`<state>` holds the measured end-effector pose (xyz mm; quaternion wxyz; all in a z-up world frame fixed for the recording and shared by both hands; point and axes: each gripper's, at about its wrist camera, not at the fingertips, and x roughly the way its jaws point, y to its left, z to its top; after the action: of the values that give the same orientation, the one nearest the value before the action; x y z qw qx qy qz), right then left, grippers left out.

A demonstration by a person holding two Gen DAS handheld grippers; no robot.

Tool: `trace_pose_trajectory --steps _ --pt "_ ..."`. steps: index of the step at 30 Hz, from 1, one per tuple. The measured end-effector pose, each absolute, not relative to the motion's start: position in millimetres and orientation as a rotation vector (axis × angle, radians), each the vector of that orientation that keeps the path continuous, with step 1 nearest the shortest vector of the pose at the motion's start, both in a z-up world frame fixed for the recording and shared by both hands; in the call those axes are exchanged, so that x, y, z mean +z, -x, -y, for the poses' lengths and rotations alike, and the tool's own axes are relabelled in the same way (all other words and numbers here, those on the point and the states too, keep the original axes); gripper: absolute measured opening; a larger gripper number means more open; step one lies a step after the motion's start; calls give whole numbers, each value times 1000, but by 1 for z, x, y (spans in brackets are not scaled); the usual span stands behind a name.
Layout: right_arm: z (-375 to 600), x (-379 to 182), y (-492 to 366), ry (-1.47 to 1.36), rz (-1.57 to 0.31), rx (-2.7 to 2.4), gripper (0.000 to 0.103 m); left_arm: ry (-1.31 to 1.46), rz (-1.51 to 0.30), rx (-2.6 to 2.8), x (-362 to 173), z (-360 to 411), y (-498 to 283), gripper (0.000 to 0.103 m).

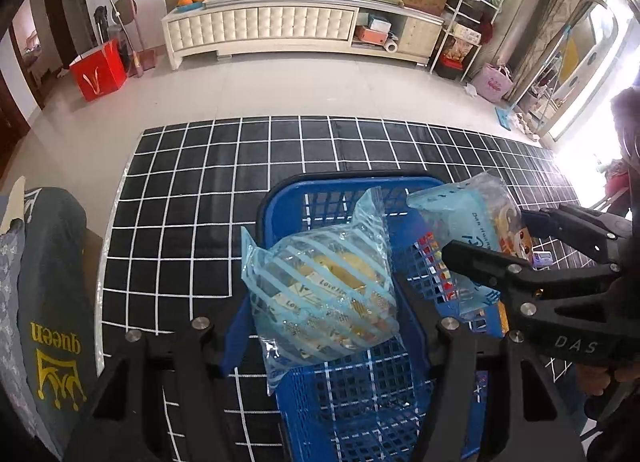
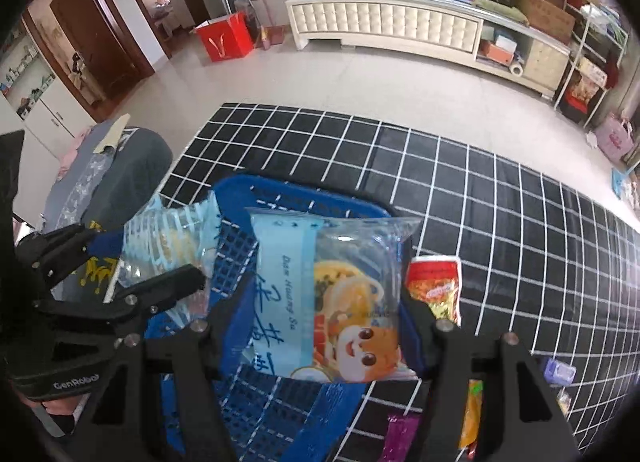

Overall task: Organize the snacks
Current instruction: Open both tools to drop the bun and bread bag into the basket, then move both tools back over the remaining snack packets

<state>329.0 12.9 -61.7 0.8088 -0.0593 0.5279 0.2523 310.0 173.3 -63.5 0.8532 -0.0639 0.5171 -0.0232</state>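
Observation:
A blue mesh basket stands on the black grid mat. Just over it, my left gripper is shut on a striped light-blue bag of pastries, bulging between the fingers. The right wrist view shows that gripper and the striped bag at the left. My right gripper is shut on a clear bag with a cartoon face, held over the basket's right half. In the left wrist view, the right gripper and cartoon bag are at right.
Loose snacks lie on the mat right of the basket: a red-gold packet, an orange one, a purple one and a small bluish one. A grey "queen" cushion sits left. A person's hand holds the right gripper.

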Motion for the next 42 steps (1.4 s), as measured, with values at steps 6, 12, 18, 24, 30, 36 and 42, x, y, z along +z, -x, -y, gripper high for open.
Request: trace_pose_trajectory --steps 6,12,18,24,30,36,42 --pt "-15 -69 -333 132 -1140 549 68 182 -1111 -47 -72 -181 -318 63" --pt "-13 -70 -338 141 -1146 541 75 171 -1109 -46 -72 -177 -320 63" --pt "-4 -52 -334 143 -1099 515 98 144 -1098 -11 -65 -174 -312 65" --pt "11 -40 -324 125 -1090 513 98 63 -1078 2 -55 -157 -304 75" --pt "38 -26 -315 85 -1083 479 98 89 -1044 6 -35 -154 -300 81" --pt "62 -14 -303 48 -1070 461 98 82 -1013 -20 -15 -134 -281 81" --pt "85 0 -285 23 -1049 452 98 66 -992 -50 0 -105 -262 81"
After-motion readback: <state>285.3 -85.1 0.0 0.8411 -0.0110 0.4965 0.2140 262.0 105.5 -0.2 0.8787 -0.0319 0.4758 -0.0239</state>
